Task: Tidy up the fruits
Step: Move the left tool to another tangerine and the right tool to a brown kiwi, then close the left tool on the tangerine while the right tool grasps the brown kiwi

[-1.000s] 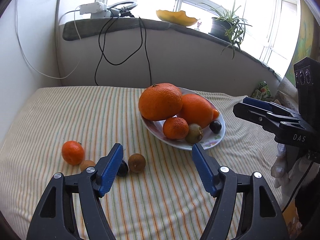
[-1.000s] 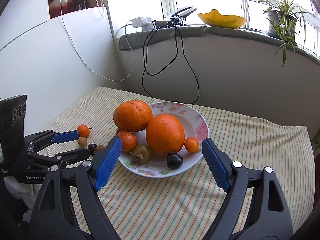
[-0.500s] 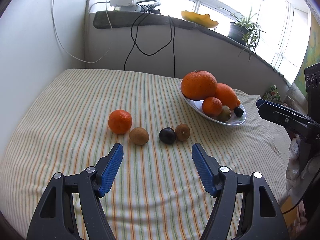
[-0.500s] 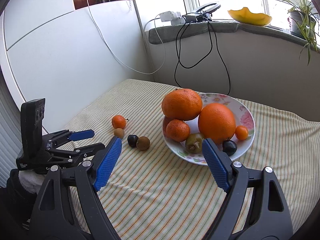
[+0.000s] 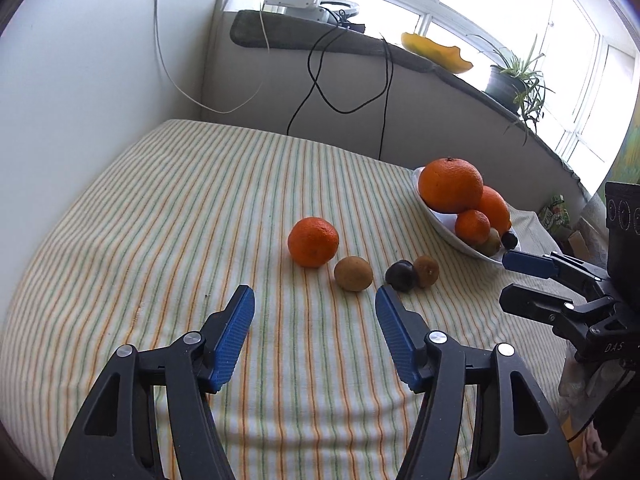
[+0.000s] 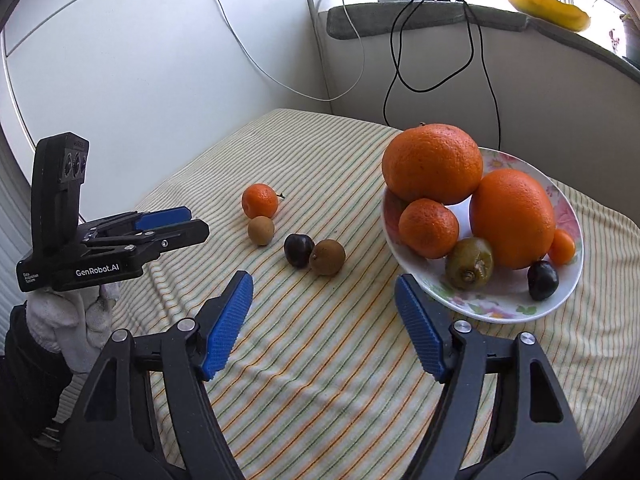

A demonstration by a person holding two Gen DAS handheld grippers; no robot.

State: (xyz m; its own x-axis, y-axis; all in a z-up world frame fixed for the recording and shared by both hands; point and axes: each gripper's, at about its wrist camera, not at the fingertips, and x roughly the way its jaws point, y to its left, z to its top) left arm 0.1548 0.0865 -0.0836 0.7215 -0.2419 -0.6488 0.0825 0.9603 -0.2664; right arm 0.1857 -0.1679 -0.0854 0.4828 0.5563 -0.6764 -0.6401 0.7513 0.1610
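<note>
Left wrist view: the left gripper (image 5: 315,306) hangs over the striped tablecloth (image 5: 160,208) with its blue pads wide apart and nothing between them. Just ahead of it, four loose fruits lie in a row. Leftmost is a tangerine (image 5: 313,241); beside it sits a brown kiwi (image 5: 353,273), close to the tangerine though contact cannot be confirmed. Next comes a dark plum (image 5: 401,275) touching a second, smaller kiwi (image 5: 426,271). Further right, a floral plate (image 5: 448,226) carries a heap of fruit: a big orange (image 5: 451,185) on top, a second orange (image 5: 494,206) behind it, a small tangerine, a kiwi and a dark plum at the near rim. At the far right the right gripper (image 5: 516,280) reaches in just beside the plate's edge, its jaws parted and empty.

From the right wrist, the left gripper's camera housing (image 6: 60,184) stands at the left, a white-gloved hand (image 6: 76,320) beneath it, and the four loose fruits lie between it and the plate.
</note>
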